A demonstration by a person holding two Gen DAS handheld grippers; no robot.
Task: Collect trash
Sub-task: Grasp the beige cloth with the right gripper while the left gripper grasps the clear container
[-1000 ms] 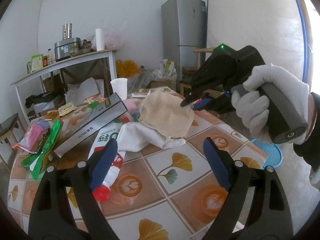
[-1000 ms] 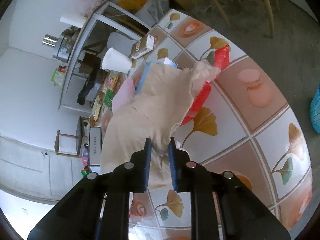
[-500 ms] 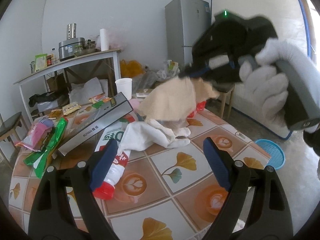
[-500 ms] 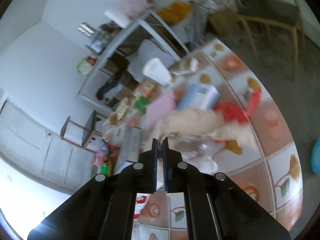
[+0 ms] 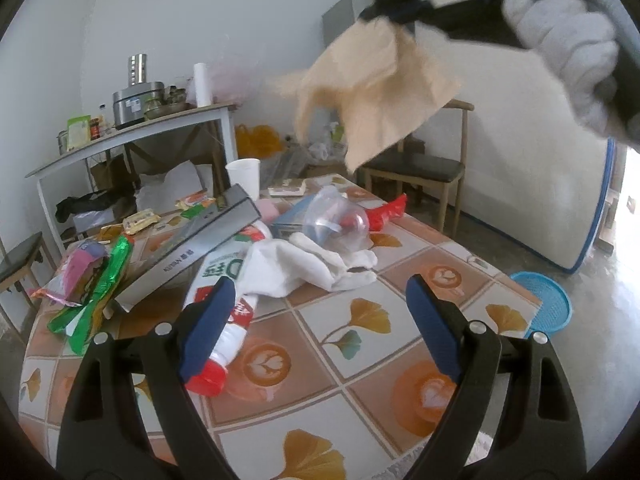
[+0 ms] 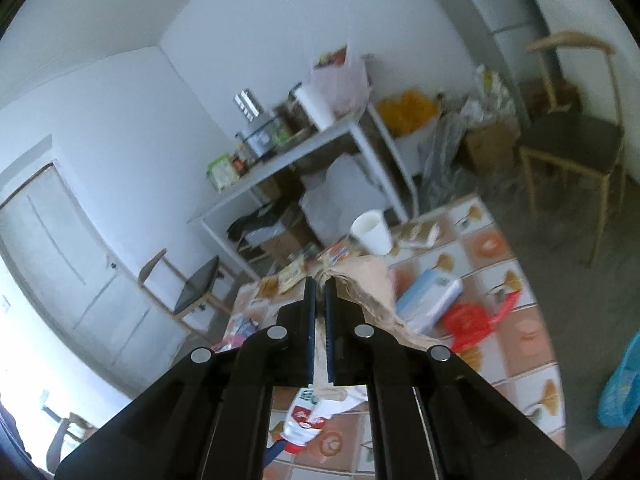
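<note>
The right gripper (image 6: 319, 284) has its fingers (image 6: 309, 320) pinching a tan paper (image 5: 380, 92), which hangs in the air above the surface (image 5: 328, 344). Only the left view shows the whole sheet, with the gloved hand (image 5: 560, 40) on the handle. The left gripper (image 5: 316, 300) has its fingers (image 5: 208, 320) spread, empty, above a bottle (image 5: 224, 288) lying beside a white cloth (image 5: 296, 264). A blue basket (image 5: 544, 304) sits on the floor; its contents cannot be told. A white cup (image 6: 372, 232) stands upright.
</note>
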